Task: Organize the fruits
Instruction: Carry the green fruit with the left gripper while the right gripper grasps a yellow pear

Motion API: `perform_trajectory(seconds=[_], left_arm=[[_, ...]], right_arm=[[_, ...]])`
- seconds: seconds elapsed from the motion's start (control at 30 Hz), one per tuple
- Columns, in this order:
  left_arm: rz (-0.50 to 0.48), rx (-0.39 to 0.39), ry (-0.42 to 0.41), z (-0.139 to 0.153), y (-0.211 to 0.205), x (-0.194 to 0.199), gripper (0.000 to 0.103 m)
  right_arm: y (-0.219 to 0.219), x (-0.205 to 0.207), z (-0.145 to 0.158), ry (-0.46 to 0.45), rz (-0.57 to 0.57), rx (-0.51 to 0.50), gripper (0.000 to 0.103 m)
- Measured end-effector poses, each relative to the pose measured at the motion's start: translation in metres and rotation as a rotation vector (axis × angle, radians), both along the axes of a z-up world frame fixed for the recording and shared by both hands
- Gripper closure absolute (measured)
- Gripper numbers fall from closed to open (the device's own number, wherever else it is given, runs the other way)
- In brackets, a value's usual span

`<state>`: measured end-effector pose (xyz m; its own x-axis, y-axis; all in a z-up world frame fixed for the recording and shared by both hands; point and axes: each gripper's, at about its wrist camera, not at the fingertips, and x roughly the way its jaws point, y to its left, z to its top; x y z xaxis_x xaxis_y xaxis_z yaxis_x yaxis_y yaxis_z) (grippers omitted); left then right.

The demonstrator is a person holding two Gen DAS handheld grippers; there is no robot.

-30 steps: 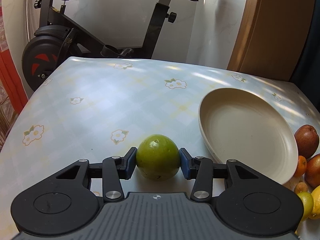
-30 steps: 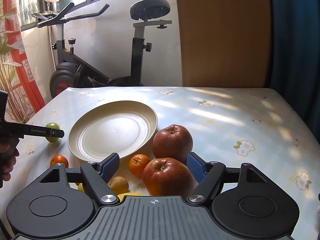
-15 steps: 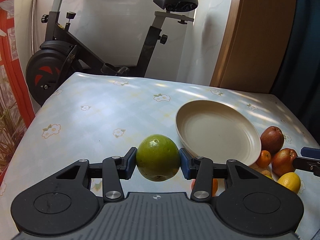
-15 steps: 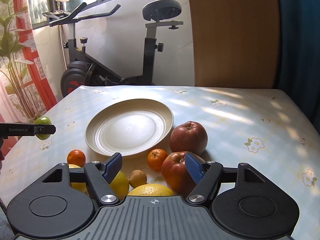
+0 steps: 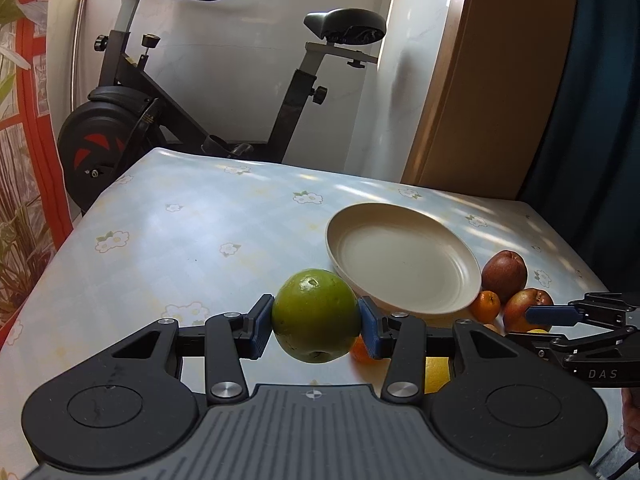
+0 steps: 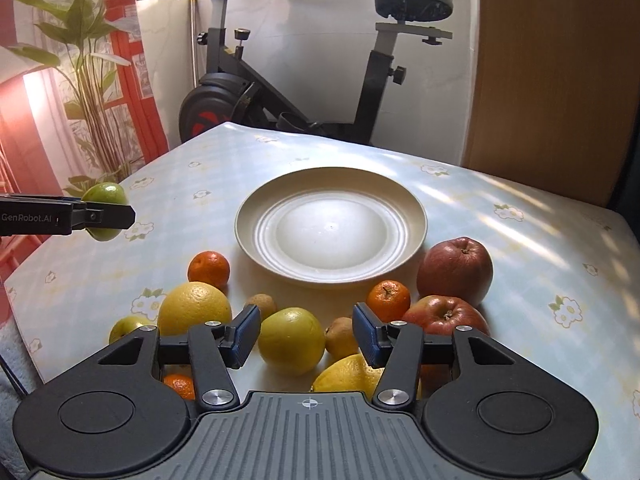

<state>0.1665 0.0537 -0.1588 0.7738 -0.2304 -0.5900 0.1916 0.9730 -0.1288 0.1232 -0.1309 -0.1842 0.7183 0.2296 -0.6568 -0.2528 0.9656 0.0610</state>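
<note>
The left gripper (image 5: pixel 316 322) has lifted the green fruit (image 5: pixel 316 316); the right gripper's (image 6: pixel 307 334) jaws have been closing.

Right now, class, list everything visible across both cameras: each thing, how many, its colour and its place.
Table: one, pale blue floral, foreground
Plate: one, cream, table centre
Red apples: two, right of plate
Mandarins: three visible, orange, before plate
Yellow fruits: four, nearest edge
Small brown fruits: two, among yellows
Green fruit: one, lifted, left of plate
Exercise bike: one, black, behind table
Plant: one, green, left
Left gripper: shut on green fruit
Right gripper: jaws just closing, yellow fruit between, unpressed
</note>
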Motion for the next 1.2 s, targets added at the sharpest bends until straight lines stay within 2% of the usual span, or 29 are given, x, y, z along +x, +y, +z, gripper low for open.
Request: perform_trajectory(seconds=[0.13,0.33,0.83,1.03,1.2], left_arm=[[-0.002,-0.006,0.002,-0.001,0.002,-0.004,0.055],[0.002,-0.015,0.003,-0.002,0.002,-0.006,0.055],[-0.017,-0.016,0.012,-0.004,0.002,-0.007,0.056],[-0.024,-0.011,0.006,-0.003,0.002,-0.007,0.056],[-0.039,0.000,-0.014,0.000,0.001,-0.005,0.056]], right_arm=[[0.008,0.005,-0.005,0.031,0.057,-0.009,0.056],[0.015,0.013,-0.014,0.071,0.093,-0.083,0.056],[0.034,0.019,-0.021,0.074,0.168,-0.209,0.061],[0.025,0.015,-0.016,0.052,0.146,-0.142,0.062],[0.013,0.016,0.003,0.010,0.124,-0.084,0.062]])
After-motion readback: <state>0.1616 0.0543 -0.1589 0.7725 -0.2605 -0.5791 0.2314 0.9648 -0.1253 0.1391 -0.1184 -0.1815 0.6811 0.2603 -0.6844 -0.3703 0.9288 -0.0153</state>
